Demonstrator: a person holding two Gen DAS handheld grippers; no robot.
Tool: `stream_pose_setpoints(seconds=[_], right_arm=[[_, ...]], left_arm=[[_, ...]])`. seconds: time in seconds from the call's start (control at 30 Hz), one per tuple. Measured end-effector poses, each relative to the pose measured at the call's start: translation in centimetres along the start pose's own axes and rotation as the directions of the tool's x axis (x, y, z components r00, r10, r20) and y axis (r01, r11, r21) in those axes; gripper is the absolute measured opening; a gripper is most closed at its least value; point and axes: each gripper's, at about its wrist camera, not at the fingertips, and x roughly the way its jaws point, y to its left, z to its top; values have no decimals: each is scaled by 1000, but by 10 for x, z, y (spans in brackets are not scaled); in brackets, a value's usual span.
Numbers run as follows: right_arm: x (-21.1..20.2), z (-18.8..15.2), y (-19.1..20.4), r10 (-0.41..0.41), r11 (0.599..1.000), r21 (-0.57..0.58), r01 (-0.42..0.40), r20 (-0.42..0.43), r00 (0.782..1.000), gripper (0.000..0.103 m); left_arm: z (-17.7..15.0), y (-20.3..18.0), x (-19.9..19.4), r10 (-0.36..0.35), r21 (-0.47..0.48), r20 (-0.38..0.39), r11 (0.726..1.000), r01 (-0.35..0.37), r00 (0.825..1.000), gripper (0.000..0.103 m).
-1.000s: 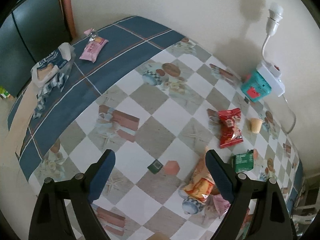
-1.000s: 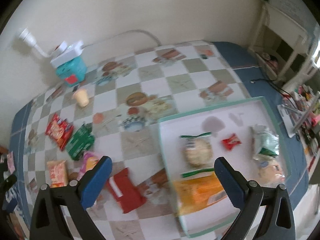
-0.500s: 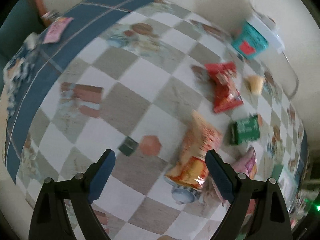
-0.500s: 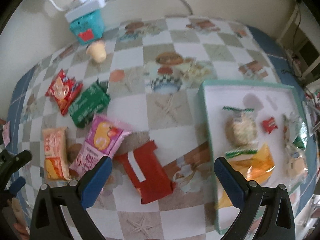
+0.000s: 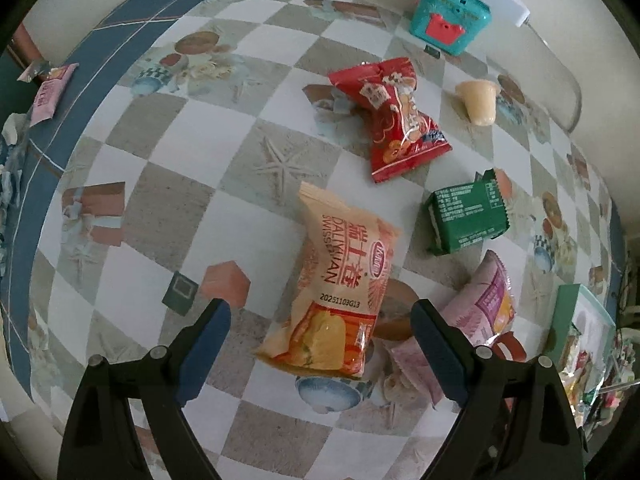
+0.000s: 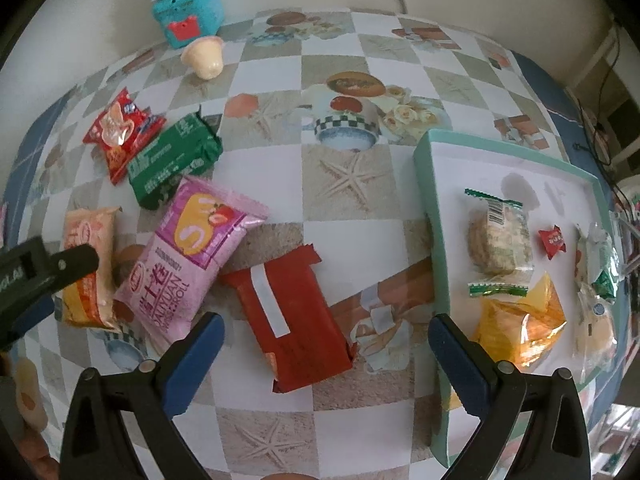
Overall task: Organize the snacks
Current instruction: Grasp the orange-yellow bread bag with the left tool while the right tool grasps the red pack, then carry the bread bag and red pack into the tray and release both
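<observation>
My left gripper (image 5: 320,320) is open and hovers over an orange Swiss roll packet (image 5: 340,288) lying between its fingers. My right gripper (image 6: 326,336) is open above a dark red packet (image 6: 288,320). A pink Swiss roll packet (image 6: 192,256), a green packet (image 6: 172,164), a red candy bag (image 6: 122,132) and a cream jelly cup (image 6: 204,58) lie on the checked tablecloth. A teal-rimmed white tray (image 6: 430,208) on the right holds several snacks. The left gripper also shows in the right wrist view (image 6: 44,276).
A teal box (image 6: 188,16) with a white power strip on it stands by the back wall. A small pink packet (image 5: 50,90) lies on the blue border at the far left. The tray edge (image 5: 568,320) shows at the right of the left wrist view.
Both grippers have moved down and closer to the table. The left one now frames the orange packet, the right one the dark red packet.
</observation>
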Motion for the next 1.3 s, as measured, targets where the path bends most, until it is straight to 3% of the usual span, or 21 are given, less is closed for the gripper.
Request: stream_pose_setpoints(seconds=[0.1, 0.2, 0.3, 0.37, 0.47, 0.63, 0.67, 0.7, 0.73, 0.9, 1.3], right_arm=[[4, -3, 3, -12, 1000, -14, 12, -4, 1000, 102], [6, -4, 5, -17, 1000, -25, 17, 3, 1000, 93], [8, -4, 8, -5, 1000, -29, 5, 4, 1000, 84], [7, -6, 11, 4, 999, -34, -4, 3, 1000, 74], [9, -7, 12, 21, 999, -29, -21, -3, 1000, 62], [11, -13, 12, 53, 998, -29, -53, -2, 999, 58], [11, -13, 12, 58, 998, -26, -58, -2, 998, 58], [11, -14, 10, 61, 998, -26, -61, -2, 998, 57], [11, -14, 9, 65, 998, -28, -65, -1, 998, 55], [11, -12, 6, 82, 996, -38, -82, 3, 997, 45], [-28, -8, -6, 151, 988, -39, -149, 56, 987, 42]], left_arm=[[3, -2, 5, 22, 1, 2, 1000, -22, 1000, 92], [3, -8, 8, 43, 9, 14, 999, -43, 999, 89], [4, -16, 8, 55, 22, 26, 998, -55, 998, 74], [6, -25, 11, 65, 33, 29, 997, -66, 997, 70], [6, -35, 19, 82, 46, 17, 996, -83, 996, 70], [4, -44, 36, 107, 56, -15, 993, -106, 994, 69], [5, -45, 35, 109, 52, -11, 993, -108, 994, 61], [6, -44, 32, 107, 44, -4, 993, -106, 994, 47], [4, -42, 30, 104, 39, 2, 994, -104, 995, 42], [6, -34, 21, 88, 3, 20, 996, -88, 996, 39], [-5, -12, -43, 61, -87, 135, 995, -49, 989, 39]])
